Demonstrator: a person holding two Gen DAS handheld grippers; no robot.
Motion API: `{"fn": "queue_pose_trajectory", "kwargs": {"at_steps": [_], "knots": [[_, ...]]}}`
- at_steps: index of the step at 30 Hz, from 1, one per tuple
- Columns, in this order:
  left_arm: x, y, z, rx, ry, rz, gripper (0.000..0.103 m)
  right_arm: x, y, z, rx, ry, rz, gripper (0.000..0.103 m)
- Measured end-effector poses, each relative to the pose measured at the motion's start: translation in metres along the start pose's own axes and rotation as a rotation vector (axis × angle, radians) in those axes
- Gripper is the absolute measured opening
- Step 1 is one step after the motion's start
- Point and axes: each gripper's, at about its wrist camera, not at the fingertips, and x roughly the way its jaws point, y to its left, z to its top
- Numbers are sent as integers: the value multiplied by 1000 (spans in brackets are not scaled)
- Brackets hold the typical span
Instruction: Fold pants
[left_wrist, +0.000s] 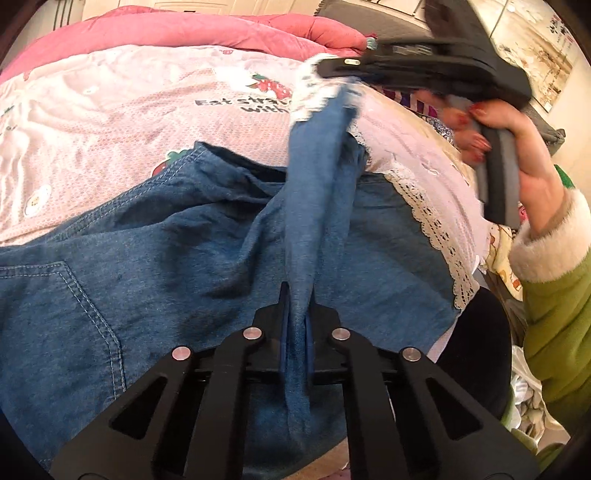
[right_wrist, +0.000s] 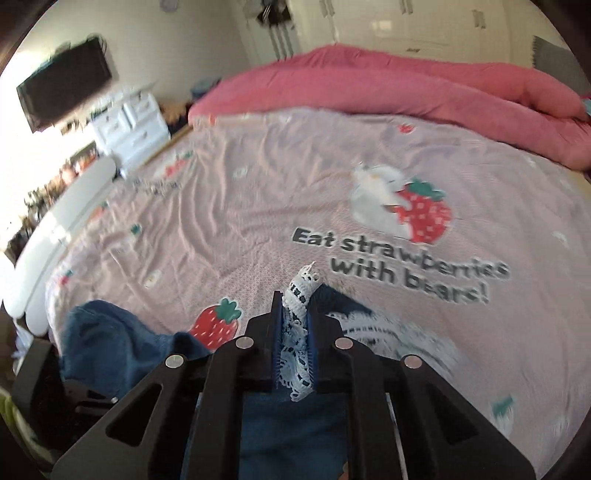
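Observation:
Blue denim pants with a white lace hem lie spread on the pink bedsheet. My left gripper is shut on a pinched ridge of the denim. That ridge runs as a taut strip up to my right gripper, held aloft by a hand. In the right wrist view, my right gripper is shut on the lace hem, with denim hanging below and to the left.
A rolled pink quilt lies along the far side of the bed. The strawberry-print sheet stretches wide beyond the pants. White drawers and a wall television stand at the left. A green sleeve is at the right.

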Motion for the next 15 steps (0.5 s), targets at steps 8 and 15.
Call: {"fn": "queue_pose_trajectory", "kwargs": {"at_steps": [8,15], "knots": [[-9,-28,-7,100,-13,24,0,-88,-27,-83,159,-94,0,11],[-5,-50,-20,185,25,34,0,-123,-34,-161,257,-77,-20,11]]}}
